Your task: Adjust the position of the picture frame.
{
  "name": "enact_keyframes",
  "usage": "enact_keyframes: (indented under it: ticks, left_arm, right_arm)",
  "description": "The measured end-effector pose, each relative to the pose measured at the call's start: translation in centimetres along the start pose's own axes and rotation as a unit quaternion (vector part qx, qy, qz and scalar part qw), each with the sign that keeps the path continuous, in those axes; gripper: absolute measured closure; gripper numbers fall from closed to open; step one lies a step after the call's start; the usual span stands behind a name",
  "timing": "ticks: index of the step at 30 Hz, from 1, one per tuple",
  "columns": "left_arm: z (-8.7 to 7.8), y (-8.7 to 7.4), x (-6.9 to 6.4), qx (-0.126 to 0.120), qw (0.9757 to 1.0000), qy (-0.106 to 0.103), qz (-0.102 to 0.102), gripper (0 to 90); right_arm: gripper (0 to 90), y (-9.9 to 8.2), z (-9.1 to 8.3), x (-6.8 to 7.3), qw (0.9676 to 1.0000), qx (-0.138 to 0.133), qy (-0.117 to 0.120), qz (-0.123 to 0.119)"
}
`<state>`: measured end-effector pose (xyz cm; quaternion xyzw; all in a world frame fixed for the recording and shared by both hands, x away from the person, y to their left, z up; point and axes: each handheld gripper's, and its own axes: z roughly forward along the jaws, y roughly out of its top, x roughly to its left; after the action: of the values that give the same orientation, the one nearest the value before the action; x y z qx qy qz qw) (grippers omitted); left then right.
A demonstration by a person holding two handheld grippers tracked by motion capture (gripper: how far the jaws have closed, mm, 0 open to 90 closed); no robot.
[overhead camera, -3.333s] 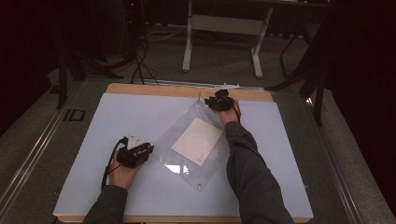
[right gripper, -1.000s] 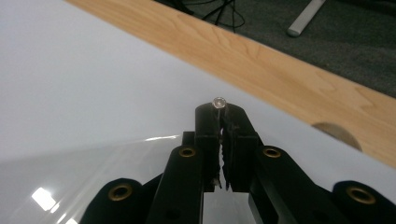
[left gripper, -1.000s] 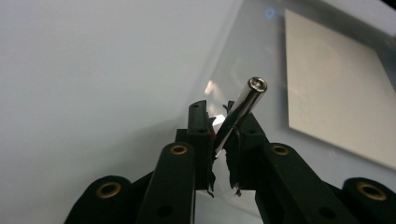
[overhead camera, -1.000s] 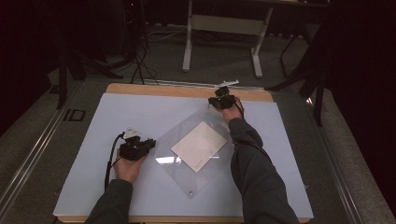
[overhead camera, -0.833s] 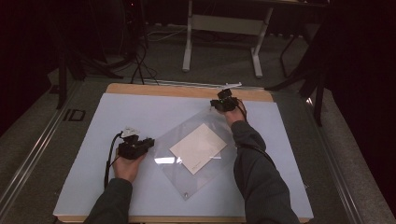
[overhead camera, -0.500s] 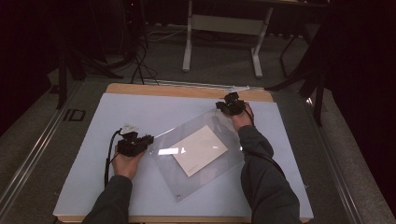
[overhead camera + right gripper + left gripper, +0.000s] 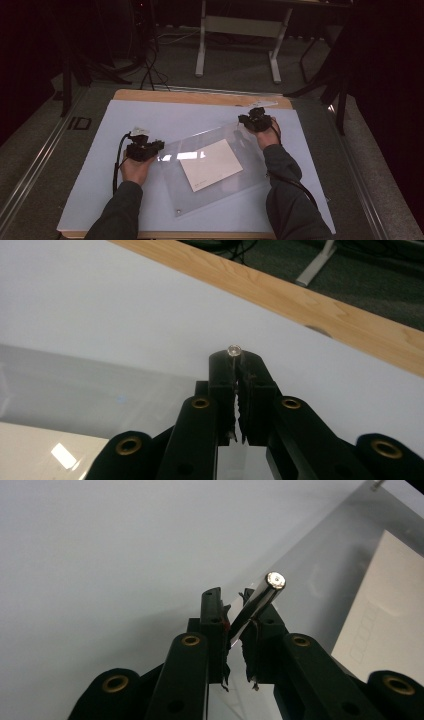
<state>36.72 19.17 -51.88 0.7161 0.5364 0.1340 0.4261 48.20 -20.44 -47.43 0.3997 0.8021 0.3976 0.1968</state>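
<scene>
Left gripper (image 7: pixel 150 148) fingers (image 7: pixel 214 611) clamped on a clear sheet's (image 7: pixel 220 185) corner pin (image 7: pixel 260 600), right gripper (image 7: pixel 252 121) fingers nipping the far corner pin (image 7: pixel 233 351), card (image 7: pixel 210 164) between them

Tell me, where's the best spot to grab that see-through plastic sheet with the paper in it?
Probably at its corners, from the outer edges inward. The clear sheet lies flat and thin, but small metal studs stand at the corners. The left gripper and right gripper each pinch one at opposite corners.
</scene>
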Motion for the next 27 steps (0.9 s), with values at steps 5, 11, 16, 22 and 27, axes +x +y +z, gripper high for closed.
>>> enact_keyframes:
  ticks: [5,11,16,22,27]
  left_arm:
    - [0.1,0.3,0.2,0.005,1.0000,0.005,0.005,80.6]
    - [0.2,1.0,0.6,0.009,0.9998,0.012,0.010,80.5]
    - [0.4,1.4,0.9,0.011,0.9998,0.015,0.013,80.6]
    - [0.8,1.7,1.1,0.015,0.9997,0.015,0.013,80.7]
    - [1.6,2.1,0.9,0.022,0.9995,0.012,0.018,80.9]
  right_arm:
    - [85.8,-0.6,-0.9,0.3,1.0000,0.001,-0.001,0.000]
    - [85.7,-1.3,-1.6,0.7,1.0000,-0.004,-0.002,0.003]
    - [85.6,-2.1,-2.2,1.2,0.9999,-0.008,-0.005,0.014]
    - [85.6,-3.3,-3.0,1.7,0.9997,-0.013,-0.008,0.019]
    - [85.6,-4.1,-3.5,1.7,0.9996,-0.013,-0.013,0.022]
